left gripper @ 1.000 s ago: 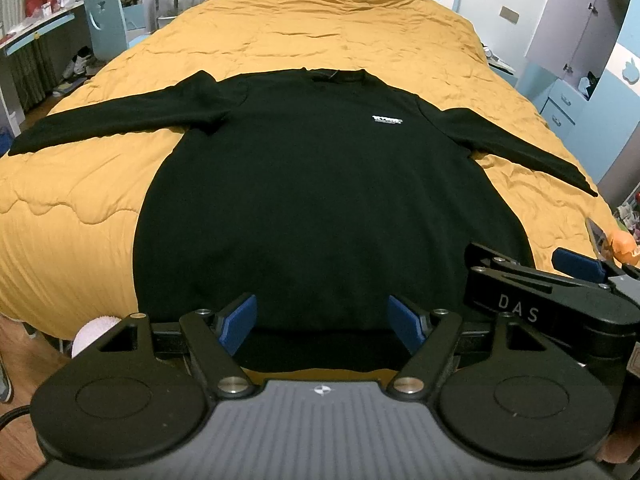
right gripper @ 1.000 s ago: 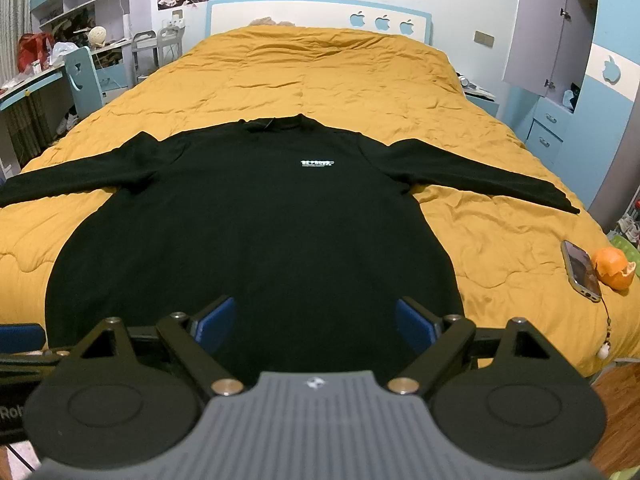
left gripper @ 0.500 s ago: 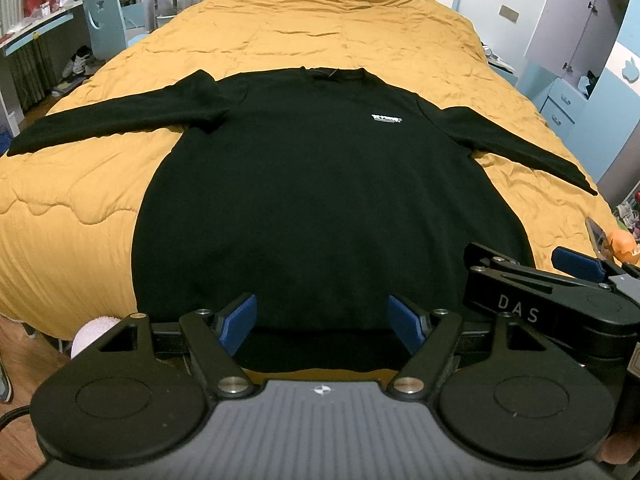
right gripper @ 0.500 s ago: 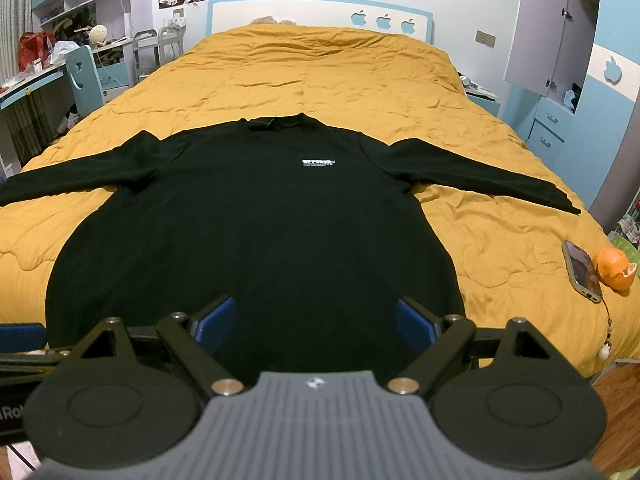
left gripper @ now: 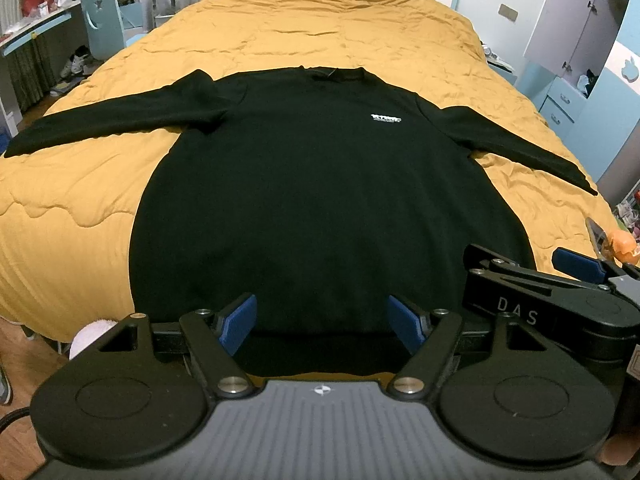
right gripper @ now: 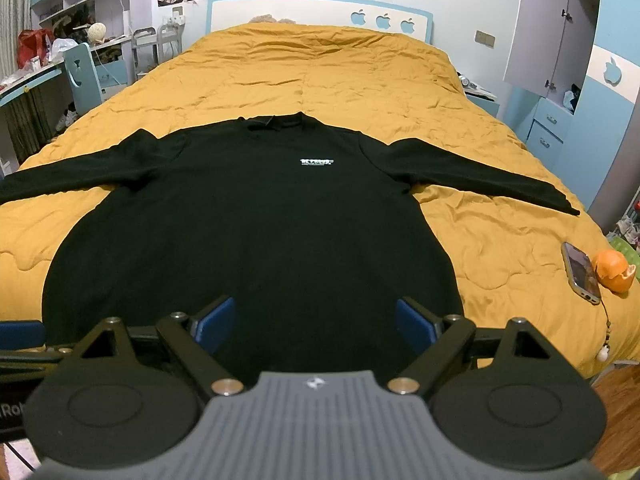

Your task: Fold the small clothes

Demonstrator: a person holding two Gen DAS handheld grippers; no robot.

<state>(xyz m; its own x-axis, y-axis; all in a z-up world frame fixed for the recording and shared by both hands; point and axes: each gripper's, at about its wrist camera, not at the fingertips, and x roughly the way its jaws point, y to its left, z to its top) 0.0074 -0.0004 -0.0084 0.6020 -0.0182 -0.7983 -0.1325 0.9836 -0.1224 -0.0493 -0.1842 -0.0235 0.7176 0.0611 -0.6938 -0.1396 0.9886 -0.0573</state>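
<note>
Black sweater lies flat, collar away, sleeves spread sideways; left tool and right tool gape wide.

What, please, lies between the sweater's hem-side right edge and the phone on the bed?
Only bare yellow quilt lies between the black sweater and the phone; the right wrist view shows this stretch clearly.
</note>
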